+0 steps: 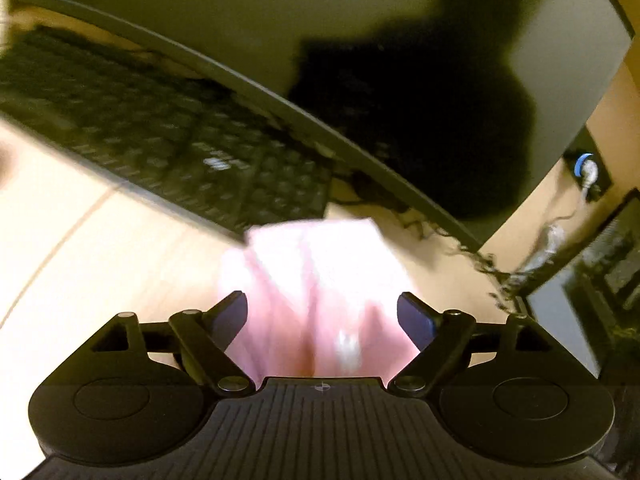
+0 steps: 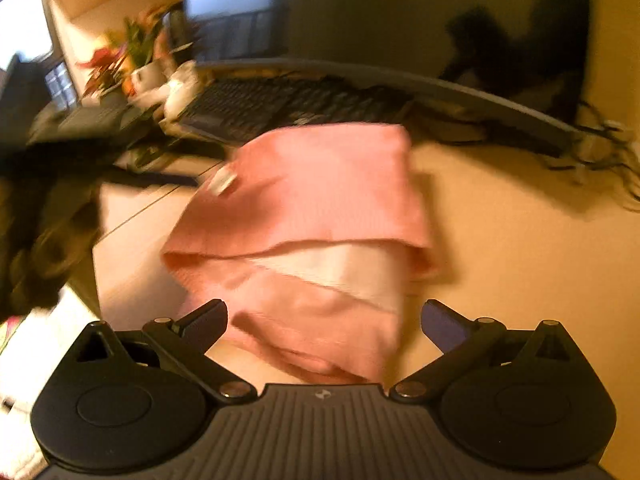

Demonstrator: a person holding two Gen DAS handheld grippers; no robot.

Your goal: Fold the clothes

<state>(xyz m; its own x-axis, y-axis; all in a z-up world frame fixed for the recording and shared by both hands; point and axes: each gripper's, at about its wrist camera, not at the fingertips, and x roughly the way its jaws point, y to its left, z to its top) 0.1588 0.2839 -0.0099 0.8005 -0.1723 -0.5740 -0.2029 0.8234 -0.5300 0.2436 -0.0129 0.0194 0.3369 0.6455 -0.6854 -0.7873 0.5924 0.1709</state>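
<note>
A pink garment [image 2: 320, 200] lies folded into a thick bundle on the pale wooden desk [image 2: 512, 264], with a lighter inner layer showing at its near edge and a small white tag [image 2: 222, 182] on top. My right gripper [image 2: 324, 316] hangs just above its near end, jaws wide open and clear of the cloth. In the left wrist view the same pink garment [image 1: 312, 272] fills the space in front of my left gripper [image 1: 322, 312]. That gripper is open, its pads standing at either side of the blurred cloth without pinching it.
A black keyboard [image 2: 272, 108] lies right behind the garment, under a dark monitor [image 2: 400, 20]. Tangled cables [image 2: 600, 160] trail at the right. A potted plant [image 2: 132, 48] and dark clutter stand at the left. In the left view the keyboard [image 1: 160, 140] is up left.
</note>
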